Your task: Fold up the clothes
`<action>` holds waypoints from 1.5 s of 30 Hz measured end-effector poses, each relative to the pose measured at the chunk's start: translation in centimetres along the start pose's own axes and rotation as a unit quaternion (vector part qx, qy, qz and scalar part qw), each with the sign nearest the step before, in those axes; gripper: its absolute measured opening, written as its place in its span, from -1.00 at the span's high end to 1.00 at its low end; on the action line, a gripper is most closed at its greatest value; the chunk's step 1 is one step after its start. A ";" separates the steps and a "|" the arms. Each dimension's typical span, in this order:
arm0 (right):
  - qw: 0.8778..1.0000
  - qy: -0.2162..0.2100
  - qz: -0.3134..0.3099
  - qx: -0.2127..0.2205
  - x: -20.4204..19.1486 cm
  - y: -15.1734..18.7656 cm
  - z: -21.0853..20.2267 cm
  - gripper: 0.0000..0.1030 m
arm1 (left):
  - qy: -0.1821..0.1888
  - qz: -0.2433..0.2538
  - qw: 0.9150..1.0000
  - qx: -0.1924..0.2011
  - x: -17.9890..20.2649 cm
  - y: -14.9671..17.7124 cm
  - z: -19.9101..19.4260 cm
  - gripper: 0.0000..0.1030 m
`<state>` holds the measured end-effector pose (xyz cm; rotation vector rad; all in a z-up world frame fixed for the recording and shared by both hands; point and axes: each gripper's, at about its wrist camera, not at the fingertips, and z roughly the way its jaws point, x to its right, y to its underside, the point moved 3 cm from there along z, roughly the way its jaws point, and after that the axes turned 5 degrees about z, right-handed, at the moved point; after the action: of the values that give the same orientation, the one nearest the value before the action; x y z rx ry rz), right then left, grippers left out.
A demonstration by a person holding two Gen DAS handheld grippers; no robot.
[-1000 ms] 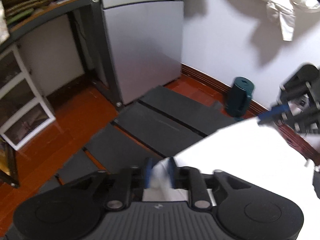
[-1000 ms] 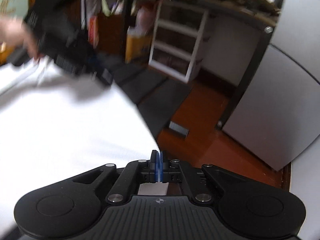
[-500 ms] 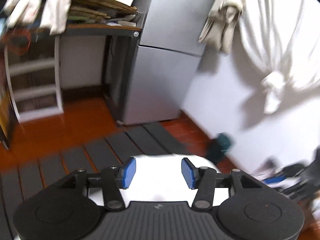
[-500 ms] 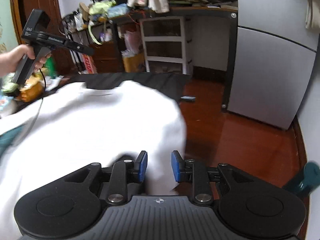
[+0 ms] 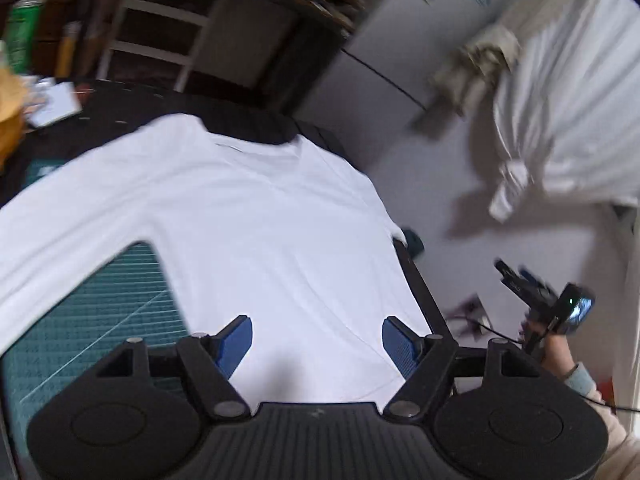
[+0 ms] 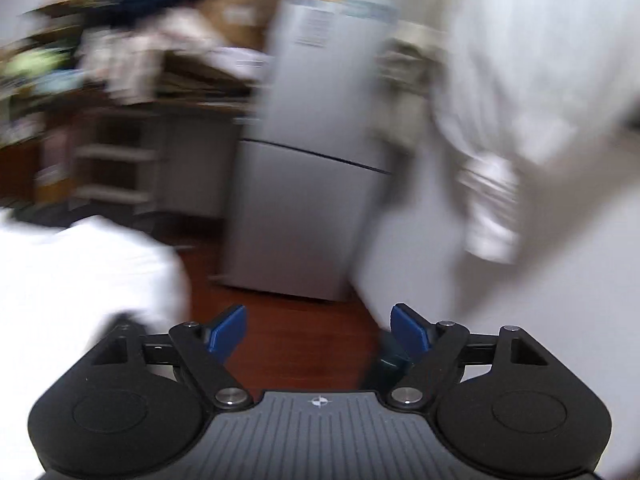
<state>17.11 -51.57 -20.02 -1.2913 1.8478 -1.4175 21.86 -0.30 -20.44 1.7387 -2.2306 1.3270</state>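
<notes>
Both tongs, the left tongs (image 5: pixel 317 340) and the right tongs (image 6: pixel 319 330), share one build: black ribbed body, two round black lobes, black link arms with silver screws, blue pads (image 5: pixel 236 340). The person's right wrist wears a pale cuff (image 5: pixel 578 376) over a cream sleeve (image 5: pixel 614 432).

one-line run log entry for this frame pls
shirt: spread flat, unfolded | left hand-held gripper: open, just opening, empty | right hand-held gripper: open, just opening, empty

right wrist view: motion-blurred | white shirt (image 5: pixel 256 216): sleeve cut off at left edge
</notes>
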 end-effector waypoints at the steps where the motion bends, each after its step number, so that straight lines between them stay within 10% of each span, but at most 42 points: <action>1: 0.999 0.044 -0.008 -0.009 0.9 0.4 0.6 -0.52 | -0.011 -0.004 1.000 0.001 -0.5 0.2 -0.6 -0.38; 5: 0.977 0.181 -0.100 -0.044 4.5 3.7 3.1 -0.52 | -0.040 -0.021 0.999 0.016 -2.3 -0.2 -2.0 -0.38; 11: 0.935 0.342 -0.055 -0.072 12.7 8.4 3.6 -0.51 | -0.054 -0.010 0.998 0.001 -1.9 -0.3 -1.0 -0.38; 15: 0.913 0.405 0.036 -0.008 13.0 6.9 5.4 -0.47 | -0.062 -0.009 0.998 -0.006 -1.2 0.1 0.2 -0.38; 20: 0.894 0.441 -0.073 0.017 8.9 6.6 10.2 -0.49 | -0.071 -0.016 0.997 0.033 -0.9 -1.0 -0.9 -0.38; 24: 0.926 0.370 -0.068 -0.030 9.5 8.6 10.0 -0.49 | -0.051 -0.034 0.997 0.049 -1.3 -0.8 -3.9 -0.38; 27: 0.983 0.150 0.073 -0.073 11.3 9.6 4.0 -0.50 | -0.011 -0.051 0.998 0.021 -1.5 0.3 -4.6 -0.38; 30: 0.973 -0.084 0.177 -0.118 11.1 10.6 -2.9 -0.52 | 0.039 -0.064 0.996 -0.044 -0.7 2.8 -3.3 -0.38; 32: 0.958 -0.158 0.201 -0.130 10.3 11.0 -6.4 -0.54 | 0.052 -0.070 0.993 -0.084 -0.3 4.2 -2.1 -0.35; 39: 0.939 -0.218 0.248 -0.101 7.4 11.3 -16.7 -0.59 | 0.042 -0.093 0.976 -0.194 -1.0 7.9 2.5 -0.13; 42: 0.939 -0.223 0.244 -0.090 7.0 10.9 -18.0 -0.63 | 0.068 -0.112 0.972 -0.197 -1.3 8.7 3.5 0.79; 45: 0.937 -0.221 0.254 -0.087 7.0 10.0 -18.9 -0.65 | 0.081 -0.104 0.972 -0.193 -0.9 9.4 4.0 0.95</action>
<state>-5.11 -48.58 -21.39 -0.9962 1.8301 -0.6435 16.51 -1.84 -29.08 1.6051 -1.9862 0.8842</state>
